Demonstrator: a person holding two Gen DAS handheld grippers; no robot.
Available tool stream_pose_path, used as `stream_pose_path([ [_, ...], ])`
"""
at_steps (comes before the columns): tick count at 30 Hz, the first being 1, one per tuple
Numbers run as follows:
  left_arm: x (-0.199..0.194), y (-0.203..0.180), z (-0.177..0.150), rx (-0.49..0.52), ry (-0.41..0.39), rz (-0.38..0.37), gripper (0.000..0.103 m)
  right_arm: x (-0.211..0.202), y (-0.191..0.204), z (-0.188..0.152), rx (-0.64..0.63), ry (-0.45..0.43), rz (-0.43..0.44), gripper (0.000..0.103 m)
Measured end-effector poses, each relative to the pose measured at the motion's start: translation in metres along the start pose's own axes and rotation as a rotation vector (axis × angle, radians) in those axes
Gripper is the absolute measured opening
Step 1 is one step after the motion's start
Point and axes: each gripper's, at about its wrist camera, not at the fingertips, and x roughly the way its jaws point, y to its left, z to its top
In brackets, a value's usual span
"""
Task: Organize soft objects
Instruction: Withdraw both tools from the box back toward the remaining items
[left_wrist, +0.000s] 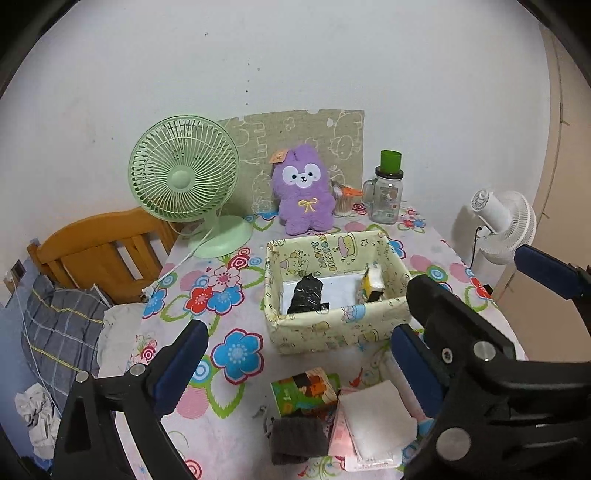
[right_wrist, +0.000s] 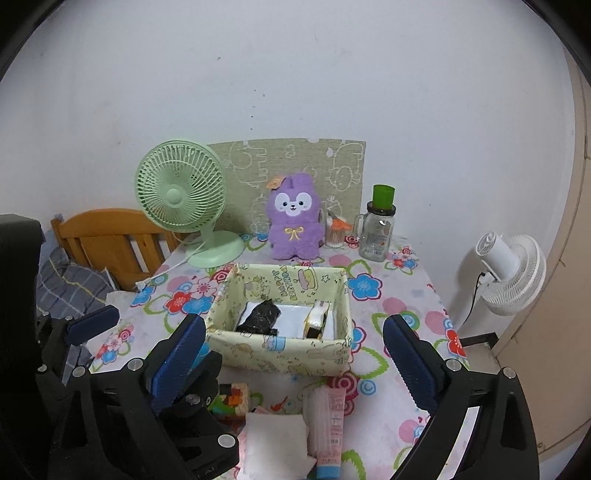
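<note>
A pale yellow cartoon-print box (left_wrist: 332, 325) stands mid-table and holds a black bag (left_wrist: 306, 295) and a yellow-white pack (left_wrist: 371, 284). Behind it a purple plush (left_wrist: 304, 192) sits upright against the wall. My left gripper (left_wrist: 297, 363) is open over the near table, with nothing between its fingers. Below it lie a colourful tissue pack (left_wrist: 303, 391), a dark grey cloth (left_wrist: 299, 439) and a folded white cloth (left_wrist: 376, 417). My right gripper (right_wrist: 293, 362) is open too and empty, in front of the box (right_wrist: 288, 350). A pink tube (right_wrist: 330, 424) lies beside the white cloth (right_wrist: 275, 439).
A green desk fan (left_wrist: 184, 177) stands back left and a glass jar mug with a green lid (left_wrist: 386, 192) back right. A white fan (left_wrist: 506, 225) stands off the table's right edge. A wooden headboard (left_wrist: 99, 251) and checked bedding (left_wrist: 62, 328) are at left.
</note>
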Motion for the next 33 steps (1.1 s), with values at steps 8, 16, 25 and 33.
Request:
stream_pose_path([
  [8,-0.011,-0.005,-0.014,0.01,-0.011,0.0,0.102,-0.015,0.002,-0.015,-0.007,-0.006,0.006,0.099],
  [16,-0.012,-0.009,-0.032,0.013,-0.001,-0.016,0.102,-0.018,0.002,-0.034,-0.013,0.015,0.021,0.099],
  [25,0.004,-0.01,-0.054,0.003,0.034,-0.036,0.102,-0.009,0.004,-0.056,-0.036,0.032,0.023,0.099],
  [33,0.019,-0.011,-0.074,0.006,0.063,-0.032,0.102,0.004,0.007,-0.076,-0.052,0.039,0.018,0.099],
])
